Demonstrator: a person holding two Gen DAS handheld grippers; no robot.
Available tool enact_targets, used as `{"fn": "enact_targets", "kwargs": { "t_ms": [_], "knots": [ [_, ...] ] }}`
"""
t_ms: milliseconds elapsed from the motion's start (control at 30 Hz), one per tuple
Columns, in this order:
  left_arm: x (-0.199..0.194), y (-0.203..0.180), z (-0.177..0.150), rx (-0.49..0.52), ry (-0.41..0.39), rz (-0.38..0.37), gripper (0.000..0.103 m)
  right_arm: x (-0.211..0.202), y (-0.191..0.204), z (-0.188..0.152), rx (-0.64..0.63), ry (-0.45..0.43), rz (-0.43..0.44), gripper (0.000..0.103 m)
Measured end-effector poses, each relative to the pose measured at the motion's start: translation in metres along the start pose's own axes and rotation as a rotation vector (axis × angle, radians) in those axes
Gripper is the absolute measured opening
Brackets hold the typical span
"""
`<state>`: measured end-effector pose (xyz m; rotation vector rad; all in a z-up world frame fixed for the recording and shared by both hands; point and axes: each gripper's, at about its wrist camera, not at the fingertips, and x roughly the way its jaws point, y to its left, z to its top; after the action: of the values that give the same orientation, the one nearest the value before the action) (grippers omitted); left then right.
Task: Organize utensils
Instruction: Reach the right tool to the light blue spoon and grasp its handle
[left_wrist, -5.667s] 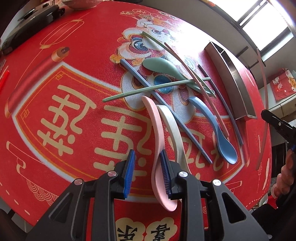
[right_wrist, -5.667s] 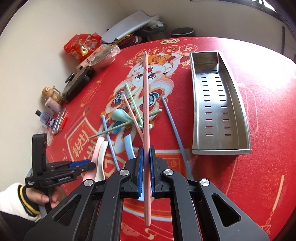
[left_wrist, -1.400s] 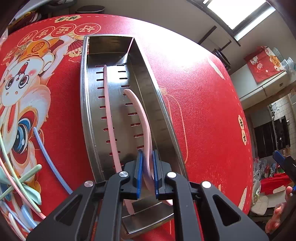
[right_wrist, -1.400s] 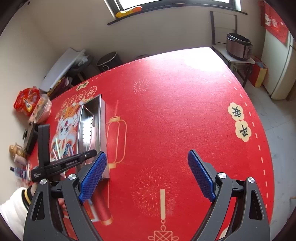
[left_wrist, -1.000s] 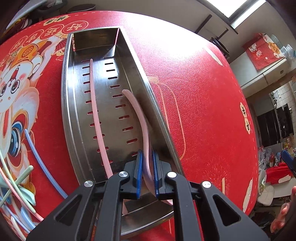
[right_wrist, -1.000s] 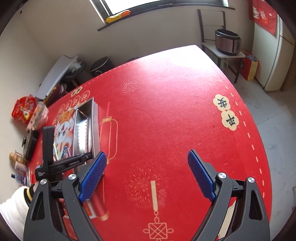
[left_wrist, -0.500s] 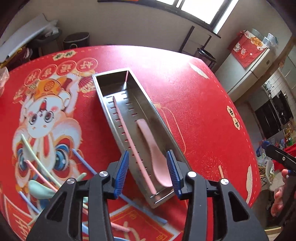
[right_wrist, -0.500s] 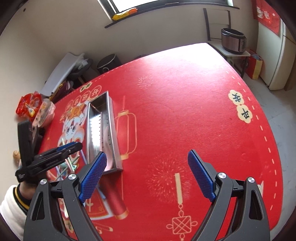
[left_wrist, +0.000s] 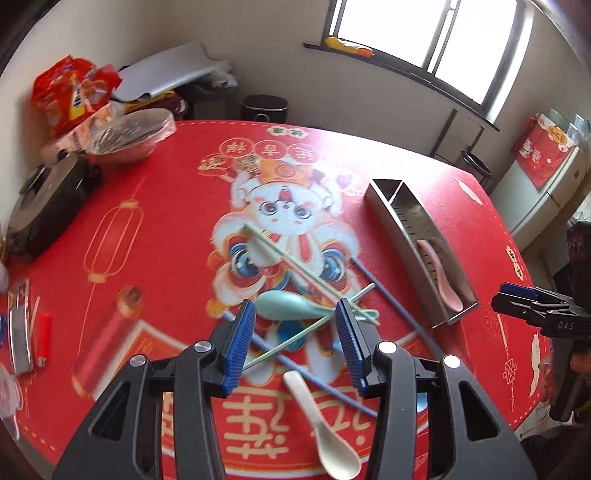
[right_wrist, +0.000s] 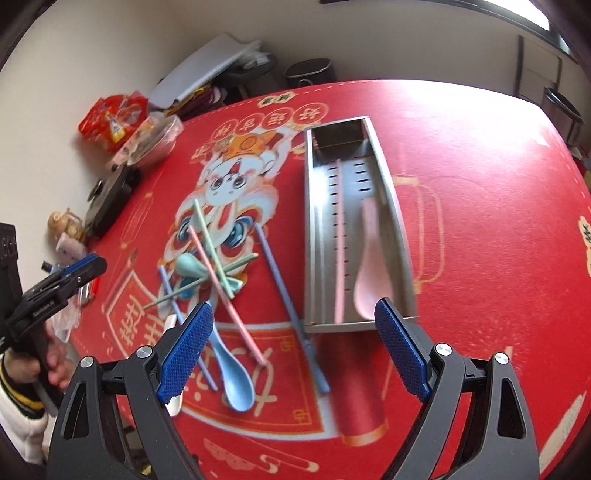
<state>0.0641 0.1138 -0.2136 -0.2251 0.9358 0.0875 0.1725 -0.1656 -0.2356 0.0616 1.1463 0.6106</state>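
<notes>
A steel tray (right_wrist: 312, 221) on the red mat holds a pink spoon (right_wrist: 369, 266) and a pink chopstick (right_wrist: 340, 236); the tray (left_wrist: 402, 236) and the spoon (left_wrist: 439, 275) also show in the left wrist view. Left of it lies a heap: green spoon (left_wrist: 284, 304), green chopsticks (left_wrist: 291, 260), blue chopsticks (right_wrist: 291, 299), pink chopstick (right_wrist: 229, 295), blue spoon (right_wrist: 232, 373), cream spoon (left_wrist: 321, 424). My left gripper (left_wrist: 295, 347) is open and empty above the heap. My right gripper (right_wrist: 291, 354) is open and empty, above the tray's near end.
At the mat's far left are a clear bowl (left_wrist: 129, 134), a red snack bag (left_wrist: 72, 92), a black case (left_wrist: 44, 210), lighters and small items (left_wrist: 27, 334). The table edge is near on the right (left_wrist: 532, 406).
My left gripper let go of the pink spoon in the tray, opened, drew back and swung left over the heap. My right gripper stayed open and turned toward the tray and heap.
</notes>
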Motion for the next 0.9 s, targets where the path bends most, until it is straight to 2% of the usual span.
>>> {"fn": "enact_targets", "kwargs": {
  "t_ms": [167, 367, 433, 467, 533, 600, 767, 900],
  "knots": [
    [-0.011, 0.033, -0.038, -0.06, 0.021, 0.041, 0.044, 0.04, 0.05, -0.011, -0.144, 0.08, 0.0, 0.086],
    [-0.012, 0.048, -0.074, -0.117, 0.037, 0.064, 0.044, 0.078, 0.081, -0.03, -0.269, 0.167, 0.004, 0.086],
    [-0.012, 0.053, -0.084, -0.144, 0.039, 0.064, 0.044, 0.085, 0.087, -0.034, -0.297, 0.183, -0.005, 0.079],
    [-0.012, 0.055, -0.088, -0.159, 0.04, 0.063, 0.044, 0.089, 0.089, -0.036, -0.307, 0.194, -0.006, 0.073],
    [-0.011, 0.06, -0.094, -0.192, 0.045, 0.053, 0.044, 0.096, 0.094, -0.04, -0.322, 0.212, -0.001, 0.071],
    [-0.011, 0.061, -0.098, -0.206, 0.045, 0.054, 0.044, 0.102, 0.099, -0.042, -0.338, 0.226, 0.013, 0.062],
    [-0.009, 0.062, -0.102, -0.234, 0.044, 0.066, 0.044, 0.114, 0.108, -0.049, -0.388, 0.253, 0.037, 0.046],
    [-0.006, 0.055, -0.103, -0.211, 0.055, 0.072, 0.044, 0.119, 0.105, -0.052, -0.391, 0.253, 0.025, 0.038]
  ]
}}
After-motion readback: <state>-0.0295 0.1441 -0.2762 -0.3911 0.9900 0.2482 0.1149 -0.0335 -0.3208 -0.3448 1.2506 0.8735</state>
